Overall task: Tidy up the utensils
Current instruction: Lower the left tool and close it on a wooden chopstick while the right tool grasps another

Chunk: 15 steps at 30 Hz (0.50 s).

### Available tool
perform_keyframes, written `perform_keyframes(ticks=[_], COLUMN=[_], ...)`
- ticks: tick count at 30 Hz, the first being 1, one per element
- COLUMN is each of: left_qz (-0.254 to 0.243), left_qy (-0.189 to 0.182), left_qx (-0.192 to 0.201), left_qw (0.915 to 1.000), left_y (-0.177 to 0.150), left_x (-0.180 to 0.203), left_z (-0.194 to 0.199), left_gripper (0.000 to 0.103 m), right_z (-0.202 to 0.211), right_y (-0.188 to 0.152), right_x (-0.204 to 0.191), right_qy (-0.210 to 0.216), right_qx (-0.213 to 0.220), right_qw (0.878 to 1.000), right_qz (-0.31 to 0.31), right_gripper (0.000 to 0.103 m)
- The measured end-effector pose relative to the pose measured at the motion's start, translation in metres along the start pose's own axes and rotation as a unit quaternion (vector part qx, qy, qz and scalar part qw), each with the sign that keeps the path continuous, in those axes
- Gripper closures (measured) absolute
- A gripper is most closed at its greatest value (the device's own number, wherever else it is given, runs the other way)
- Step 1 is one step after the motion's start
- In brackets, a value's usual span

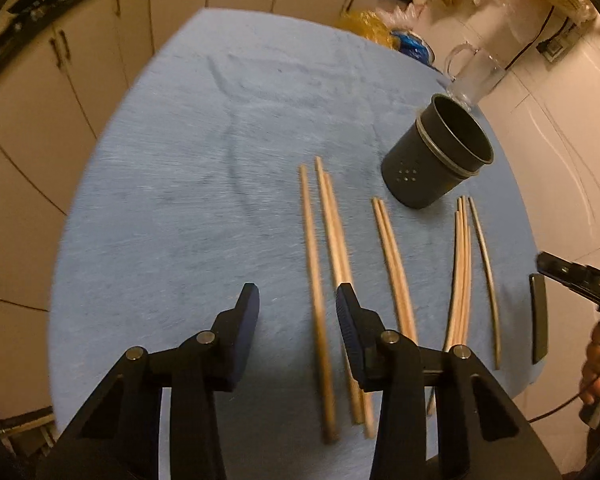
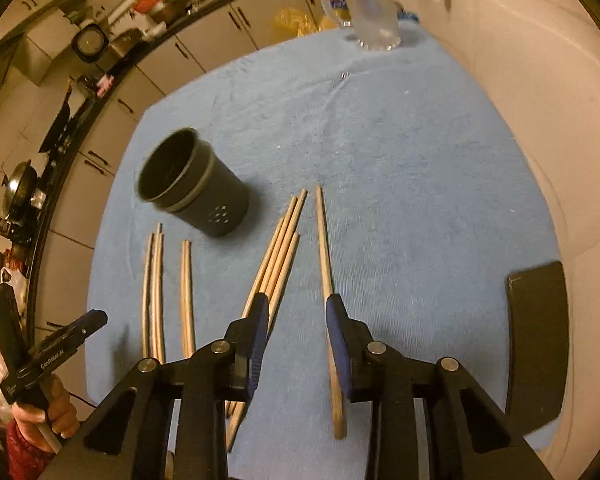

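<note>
Dim, warm yellow indoor light. Fisheye bends the edges; corners vignette black. Motion blur smears near chopsticks (image 1: 318,300) and cloth (image 1: 180,200).

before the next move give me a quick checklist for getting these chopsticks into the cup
1. Cup upright, mouth clear: ok.
2. Chopsticks lie loose on the blue cloth: ok.
3. Left claw free of any load: ok, nothing between its jaws.
4. Right claw centred on one stick: not ok, the single chopstick runs beside one pad.
5. Glass mug clear of the work: ok.
</note>
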<state>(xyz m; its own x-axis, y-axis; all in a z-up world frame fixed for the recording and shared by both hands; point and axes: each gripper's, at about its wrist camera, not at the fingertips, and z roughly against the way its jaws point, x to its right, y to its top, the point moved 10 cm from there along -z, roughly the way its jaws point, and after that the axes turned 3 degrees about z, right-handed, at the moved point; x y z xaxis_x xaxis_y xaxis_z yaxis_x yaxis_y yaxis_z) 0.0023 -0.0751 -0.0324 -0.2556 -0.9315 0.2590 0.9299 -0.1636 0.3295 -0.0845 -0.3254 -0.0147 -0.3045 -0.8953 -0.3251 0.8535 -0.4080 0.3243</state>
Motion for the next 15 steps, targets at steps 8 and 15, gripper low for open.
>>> perform_keyframes(ticks=[8, 15], left_qz=[0.008, 0.008], left_qy=[-0.002, 0.017], left_qx=[-0.038, -0.059], left_qw=[0.9993, 0.9981], left_y=[0.017, 0.026], left_x=[0.006, 0.008], left_z=[-0.030, -0.054], left_gripper=[0.068, 0.073], right_z=[-0.049, -0.067], right_y=[0.022, 0.037], right_x=[0.017, 0.021], right_qy=[-0.005, -0.013], right_qx=[-0.056, -0.070], right_qw=[0.998, 0.997], right_qz=[-0.016, -0.013], right_gripper=[0.071, 0.071])
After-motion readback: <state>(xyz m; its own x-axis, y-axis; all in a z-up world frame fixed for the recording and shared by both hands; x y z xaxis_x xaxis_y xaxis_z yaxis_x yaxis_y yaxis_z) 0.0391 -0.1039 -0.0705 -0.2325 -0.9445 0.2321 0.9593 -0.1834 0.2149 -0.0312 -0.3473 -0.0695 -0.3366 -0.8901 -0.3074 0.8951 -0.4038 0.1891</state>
